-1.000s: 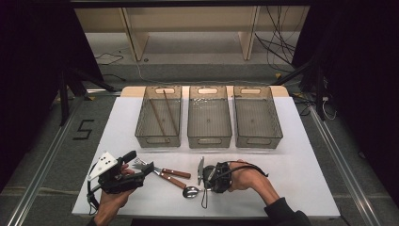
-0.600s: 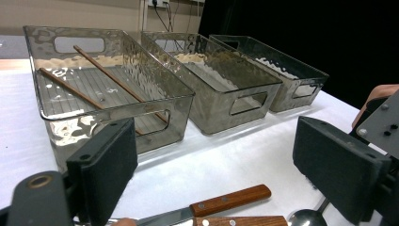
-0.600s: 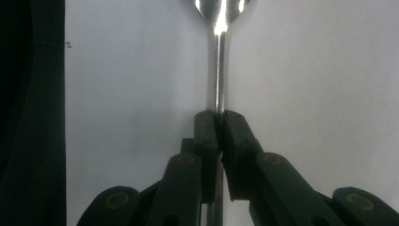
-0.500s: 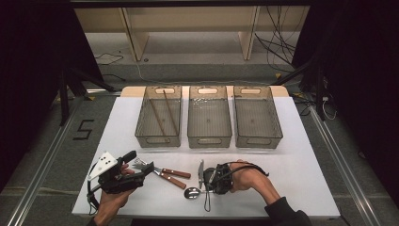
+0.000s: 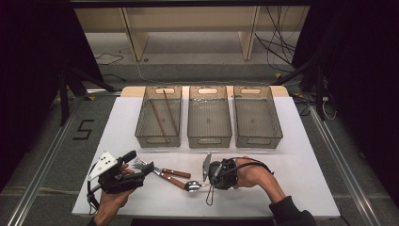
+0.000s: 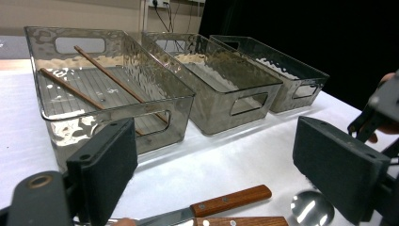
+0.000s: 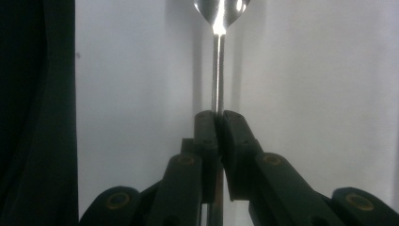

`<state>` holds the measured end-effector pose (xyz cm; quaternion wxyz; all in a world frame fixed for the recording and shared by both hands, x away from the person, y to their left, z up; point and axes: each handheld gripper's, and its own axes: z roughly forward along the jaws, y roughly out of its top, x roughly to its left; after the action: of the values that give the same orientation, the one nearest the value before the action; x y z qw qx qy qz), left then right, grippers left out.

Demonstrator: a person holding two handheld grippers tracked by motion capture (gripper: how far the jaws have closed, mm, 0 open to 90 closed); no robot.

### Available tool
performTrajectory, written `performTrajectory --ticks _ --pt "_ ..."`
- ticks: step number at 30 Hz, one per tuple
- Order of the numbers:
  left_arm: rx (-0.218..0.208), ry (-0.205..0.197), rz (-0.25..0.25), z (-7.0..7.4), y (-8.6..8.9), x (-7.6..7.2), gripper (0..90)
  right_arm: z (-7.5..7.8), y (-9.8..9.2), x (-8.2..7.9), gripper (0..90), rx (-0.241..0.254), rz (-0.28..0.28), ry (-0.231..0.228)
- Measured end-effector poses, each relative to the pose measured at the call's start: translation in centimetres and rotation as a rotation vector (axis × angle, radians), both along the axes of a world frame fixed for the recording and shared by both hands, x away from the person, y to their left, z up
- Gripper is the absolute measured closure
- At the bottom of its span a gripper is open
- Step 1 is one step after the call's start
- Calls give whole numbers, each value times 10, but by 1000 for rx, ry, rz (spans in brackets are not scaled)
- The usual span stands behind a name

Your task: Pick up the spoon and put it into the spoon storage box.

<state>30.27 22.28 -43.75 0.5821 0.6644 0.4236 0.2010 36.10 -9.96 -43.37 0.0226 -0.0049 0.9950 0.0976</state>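
Grey floor (image 5: pixel 56 141) marked "5" (image 5: pixel 83 129); pale wooden shelf legs (image 5: pixel 133 37); dark surroundings; cables (image 5: pixel 277 42).

Three bins stand in a row across the far half of the bench (image 5: pixel 306 155): left bin (image 5: pixel 159 117), middle bin (image 5: pixel 209 116), right bin (image 5: pixel 257 116); two chopsticks (image 5: pixel 169 110) lie inside the left bin. Near the front edge, before the left and middle bins, a fork (image 5: pixel 155 168) and a second utensil (image 5: pixel 170 178) lie side by side; a spoon (image 5: pixel 193 186) lies just right of them. The left gripper (image 5: pixel 123 175) sits left of the fork; the right gripper (image 5: pixel 214 175) sits right of the spoon, its jaws around the spoon's handle.
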Motion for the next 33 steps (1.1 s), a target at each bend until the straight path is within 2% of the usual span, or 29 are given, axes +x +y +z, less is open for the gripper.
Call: performTrajectory --ticks 2,5,8,10,12,16,23,33 --pt "0 0 0 0 0 0 139 5 -3 3 855 38 -14 -15" --pt "1 0 1 0 0 0 139 14 -8 11 855 109 -66 -20" --pt "1 0 2 0 0 0 139 21 -12 21 855 169 -134 -33" --pt "1 1 2 0 0 0 139 24 -14 26 855 226 -195 -31" --pt "1 1 2 0 0 0 139 28 -16 33 855 267 -221 -39" --pt "2 1 2 0 0 0 139 37 -17 42 855 321 -293 -45" --pt "2 0 2 0 0 0 139 50 -15 61 855 412 -368 -50" --pt "5 -1 2 0 1 0 139 69 -10 82 855 480 -442 -84"
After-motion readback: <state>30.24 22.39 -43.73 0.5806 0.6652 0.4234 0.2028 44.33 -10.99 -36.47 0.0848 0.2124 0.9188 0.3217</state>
